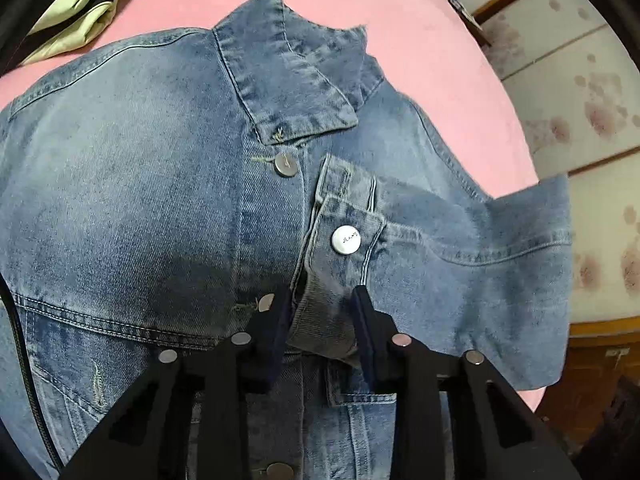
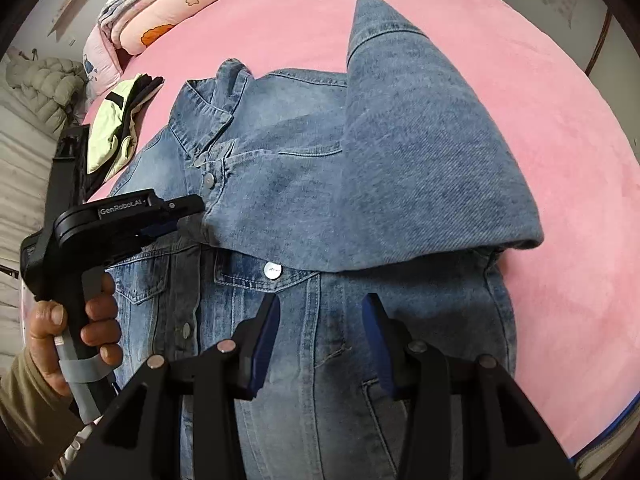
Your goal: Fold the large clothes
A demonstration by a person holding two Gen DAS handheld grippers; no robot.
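A blue denim jacket (image 1: 120,200) (image 2: 320,360) lies front up and buttoned on the pink bed (image 2: 560,200). One sleeve (image 2: 420,160) is folded across the chest. Its cuff (image 1: 332,280), with a silver button, sits between the fingers of my left gripper (image 1: 322,312), and the pads press on the cloth. In the right wrist view the left gripper (image 2: 188,220) holds the cuff's end over the placket, with a hand (image 2: 96,320) on its handle. My right gripper (image 2: 320,320) hangs open above the jacket's lower front, nothing between its fingers.
A yellow-green and black garment (image 2: 116,120) (image 1: 80,12) lies beyond the collar. Folded pink bedding (image 2: 160,8) is stacked at the bed's far corner. The bed edge and a patterned wall panel (image 1: 580,100) are at the right of the left wrist view.
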